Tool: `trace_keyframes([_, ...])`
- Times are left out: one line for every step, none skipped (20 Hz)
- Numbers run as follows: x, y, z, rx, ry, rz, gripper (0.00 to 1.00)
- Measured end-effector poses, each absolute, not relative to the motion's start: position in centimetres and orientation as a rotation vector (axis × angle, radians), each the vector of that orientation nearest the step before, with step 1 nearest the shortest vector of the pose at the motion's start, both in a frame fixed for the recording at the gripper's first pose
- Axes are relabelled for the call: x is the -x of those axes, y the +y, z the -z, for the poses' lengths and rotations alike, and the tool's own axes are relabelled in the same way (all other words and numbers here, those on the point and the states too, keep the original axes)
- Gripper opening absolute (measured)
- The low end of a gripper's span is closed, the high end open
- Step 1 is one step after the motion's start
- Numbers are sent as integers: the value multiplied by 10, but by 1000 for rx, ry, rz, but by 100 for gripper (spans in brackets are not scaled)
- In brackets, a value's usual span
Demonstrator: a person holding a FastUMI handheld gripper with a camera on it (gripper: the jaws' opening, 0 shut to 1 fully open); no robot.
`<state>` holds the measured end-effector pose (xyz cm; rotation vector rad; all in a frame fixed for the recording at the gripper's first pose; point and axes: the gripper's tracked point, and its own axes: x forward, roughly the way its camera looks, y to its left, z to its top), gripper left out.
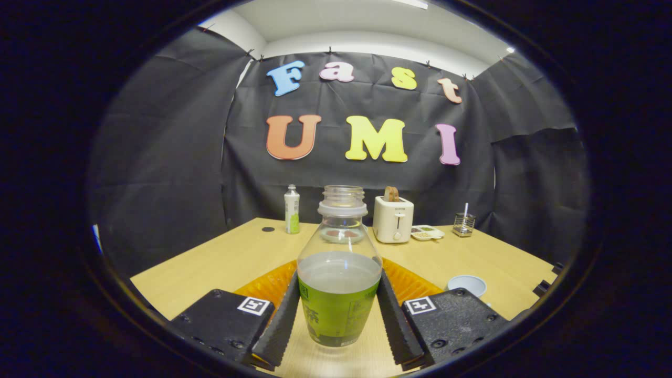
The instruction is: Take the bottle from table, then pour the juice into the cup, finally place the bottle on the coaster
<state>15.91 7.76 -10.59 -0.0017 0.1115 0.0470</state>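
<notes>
Both my fingers (283,320) press the green-labelled juice bottle's (339,283) sides, pinching it upright and uncapped between them above the table (220,262), level so nothing spills, with the orange coaster (268,286) behind and the cup (466,285) right.

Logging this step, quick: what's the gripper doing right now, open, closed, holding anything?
Gripper: closed on the uncapped bottle, one finger on each side of its labelled body.
</notes>
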Motion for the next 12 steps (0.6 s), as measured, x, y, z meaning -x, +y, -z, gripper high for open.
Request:
trace_keyframes([-157, 77, 101, -13, 112, -47, 79])
trace_keyframes([-156, 77, 96, -24, 114, -52, 79])
trace_keyframes([-155, 77, 92, -33, 118, -56, 79])
trace_keyframes([-154, 75, 87, -46, 120, -55, 79])
trace_keyframes([-152, 74, 82, -62, 115, -57, 79])
trace_keyframes([-151, 73, 77, -82, 114, -59, 79])
trace_keyframes([-151, 73, 74, -104, 113, -66, 79])
trace_keyframes([-153, 74, 72, -123, 120, -76, 79])
trace_keyframes([-155, 74, 71, -142, 123, -83, 79])
trace_keyframes([-158, 70, 68, -158, 122, -83, 79])
trace_keyframes([-160, 66, 69, -175, 126, -80, 79])
trace_keyframes([-163, 64, 70, -195, 130, -84, 79])
